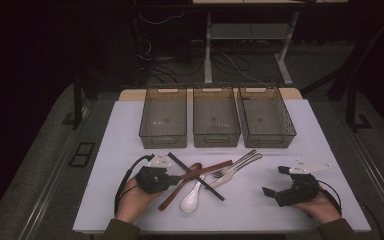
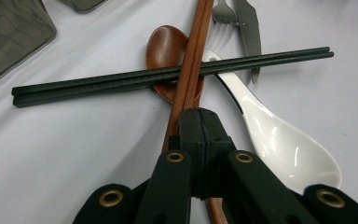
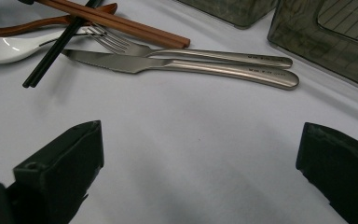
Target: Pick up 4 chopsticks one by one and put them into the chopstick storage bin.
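Low in the left half of the high view, the left gripper point(image 1: 176, 177) is clenched on the brown chopsticks point(image 1: 207, 170), its jaws pressed together around the near end of the pair. In the left gripper view the brown chopsticks point(image 2: 192, 65) run from the jaws straight up to the top edge of the frame: two slim, reddish-brown sticks lying side by side, square-cut, smooth and matt. They cross over the black chopsticks point(image 2: 168, 74), which lie almost level across the frame, and over the bowl of the wooden spoon point(image 2: 165, 51). The white spoon point(image 2: 279, 140) lies just to the right of the jaws, its bowl at lower right. The fork point(image 2: 223, 11) and knife point(image 2: 249, 28) show at the top, right of the brown pair.

In the high view the whole heap sits at mid-frame on the white table point(image 1: 130, 150), below three bins point(image 1: 215, 117) set side by side. A bare strip of table separates the heap from the bins' near walls. Left of the left gripper the table is bare to its edge; so is the stretch between the heap and the right gripper point(image 1: 277, 181).

The right gripper is released, its jaws wide apart with nothing between them, resting at lower right near the table's front edge. In the right gripper view bare table lies ahead of the jaws up to the knife point(image 3: 177, 65) and fork point(image 3: 191, 53), with a bin point(image 3: 326, 42) at upper right.
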